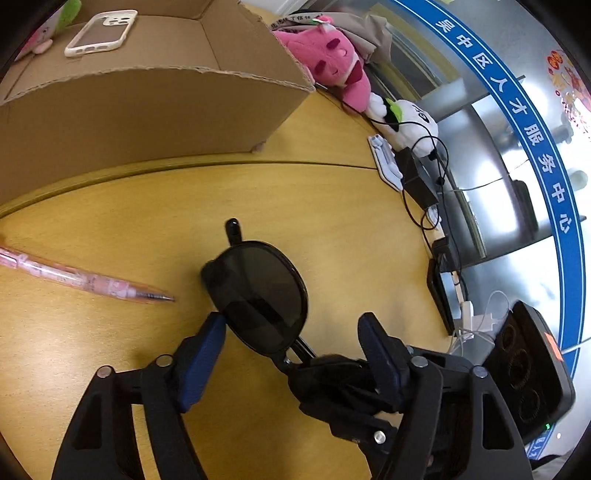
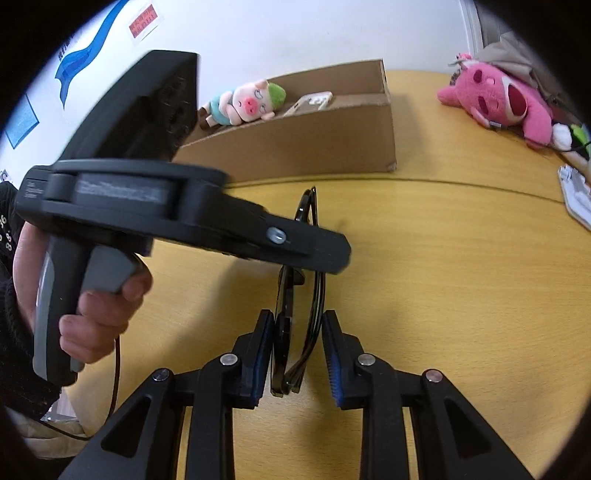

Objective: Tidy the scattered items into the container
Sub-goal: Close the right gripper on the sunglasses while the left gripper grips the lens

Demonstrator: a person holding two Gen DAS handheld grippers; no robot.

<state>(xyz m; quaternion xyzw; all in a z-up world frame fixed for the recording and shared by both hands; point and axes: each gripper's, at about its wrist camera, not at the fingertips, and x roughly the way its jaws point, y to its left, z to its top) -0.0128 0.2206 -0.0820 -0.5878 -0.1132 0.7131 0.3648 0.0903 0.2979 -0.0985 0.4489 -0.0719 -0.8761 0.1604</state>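
We see a yellow wooden table point(image 1: 332, 206), 1 cardboard box point(image 1: 147, 114) on it, 1 pink pen point(image 1: 85, 280) lying near the front, 1 pink plush point(image 1: 332, 62) and 1 white plush point(image 1: 413, 125) along the far edge.

Pen point(image 1: 74, 275) cropped (left edge)

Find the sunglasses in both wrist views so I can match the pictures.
Left wrist: sunglasses lower centre, lens facing the camera, between the left tool fingers.
Right wrist: sunglasses centre, seen edge-on, between the right tool fingers and running under the left tool.
Shared landmark: the cardboard box holding the phone case.
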